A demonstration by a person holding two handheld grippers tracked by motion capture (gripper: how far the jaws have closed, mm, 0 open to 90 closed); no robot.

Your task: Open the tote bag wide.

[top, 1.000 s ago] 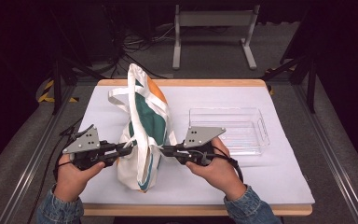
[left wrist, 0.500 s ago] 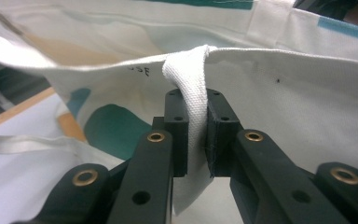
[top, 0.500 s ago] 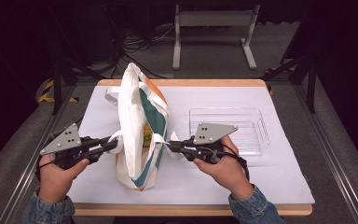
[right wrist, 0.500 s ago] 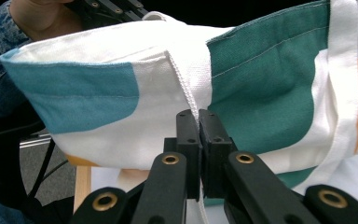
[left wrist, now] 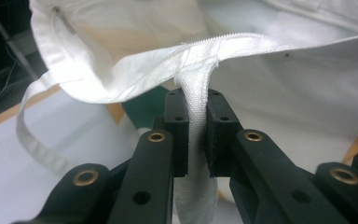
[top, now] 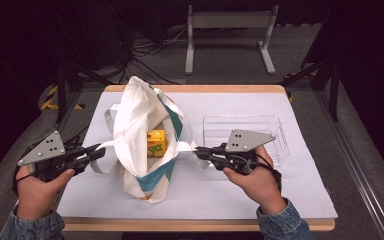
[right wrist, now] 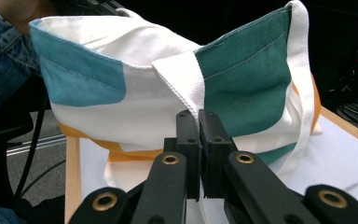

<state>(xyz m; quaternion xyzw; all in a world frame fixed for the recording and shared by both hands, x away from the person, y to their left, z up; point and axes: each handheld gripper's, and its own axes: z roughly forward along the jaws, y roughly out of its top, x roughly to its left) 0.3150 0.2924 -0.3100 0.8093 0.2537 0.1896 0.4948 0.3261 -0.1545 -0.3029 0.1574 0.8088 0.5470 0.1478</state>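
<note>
A white tote bag (top: 139, 115) with teal, blue and orange panels stands on the white table cover, its mouth pulled wide. Inside it sits a yellow carton (top: 155, 143). My left gripper (top: 99, 150) is shut on the bag's left white strap (left wrist: 196, 135), the webbing pinched between its jaws. My right gripper (top: 198, 151) is shut on the right strap (right wrist: 182, 84), at the seam of the teal panel (right wrist: 242, 70). The two grippers hold the straps apart, left and right of the bag.
A clear plastic tray (top: 245, 131) lies right of the bag, behind my right hand. The white cover (top: 290, 190) spans the wooden table; its front edge (top: 195, 225) is near my sleeves. A metal stand (top: 227, 30) and cables are on the floor beyond.
Both grippers have moved outward, left one further left and right one further right, pulling the straps apart. The bag's mouth has opened and the yellow carton inside has come into sight.
</note>
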